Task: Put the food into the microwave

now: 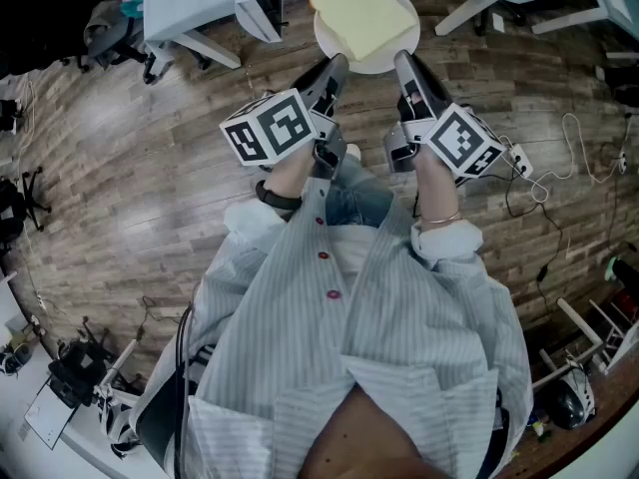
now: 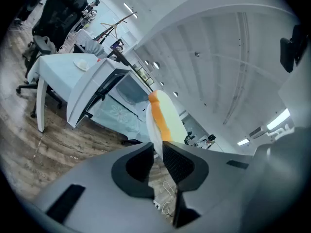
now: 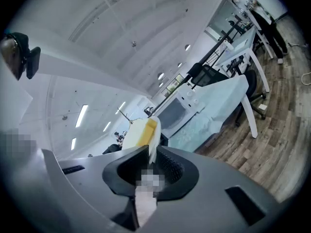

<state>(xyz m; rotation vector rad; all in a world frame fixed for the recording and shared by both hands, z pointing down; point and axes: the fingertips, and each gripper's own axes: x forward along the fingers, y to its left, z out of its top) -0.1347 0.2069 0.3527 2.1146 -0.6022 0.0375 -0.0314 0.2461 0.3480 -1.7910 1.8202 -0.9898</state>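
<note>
A white plate point(image 1: 365, 48) carries a pale yellow slab of food point(image 1: 361, 10), held in the air in front of me. My left gripper point(image 1: 334, 66) is shut on the plate's left rim and my right gripper point(image 1: 404, 63) on its right rim. In the left gripper view the plate rim point(image 2: 153, 130) runs between the pads of the left gripper point(image 2: 158, 154), with the food point(image 2: 163, 114) above it. In the right gripper view the plate edge point(image 3: 152, 142) is pinched by the right gripper point(image 3: 151, 161), with the food point(image 3: 140, 132) beside it. The white microwave point(image 2: 104, 89) point(image 3: 174, 113) stands on a table with its door open.
The microwave's table point(image 1: 190, 3) has a light blue cloth and white legs. Office chairs point(image 1: 115, 33) stand at the left on the wooden floor. Cables point(image 1: 559, 163) lie on the floor at the right. More tables point(image 3: 233, 89) stand further off.
</note>
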